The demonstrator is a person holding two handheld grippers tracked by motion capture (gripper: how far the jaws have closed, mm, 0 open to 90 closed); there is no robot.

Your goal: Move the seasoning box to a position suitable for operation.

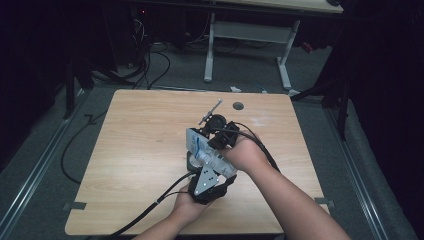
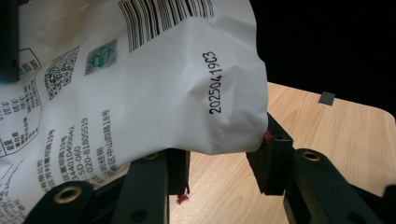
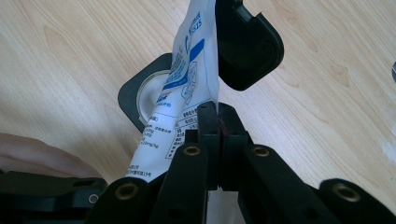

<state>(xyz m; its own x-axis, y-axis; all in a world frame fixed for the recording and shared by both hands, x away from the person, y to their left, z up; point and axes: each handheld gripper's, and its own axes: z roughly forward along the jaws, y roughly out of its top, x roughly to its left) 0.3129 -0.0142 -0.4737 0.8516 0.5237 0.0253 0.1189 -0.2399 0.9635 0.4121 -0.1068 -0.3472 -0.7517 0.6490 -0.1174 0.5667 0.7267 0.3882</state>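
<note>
White printed pouch (image 1: 207,152) hangs above the wooden table (image 1: 130,150), pinched flat at one edge by the right gripper (image 3: 218,123); the left gripper (image 2: 219,161) clamps its bulging corner.

The white plastic bag (image 2: 154,88) has black letters, a black striped barcode and blue marks. The black grippers' pads (image 2: 266,161) show red bits. The light brown wooden table (image 1: 140,145) has wavy grain.
</note>
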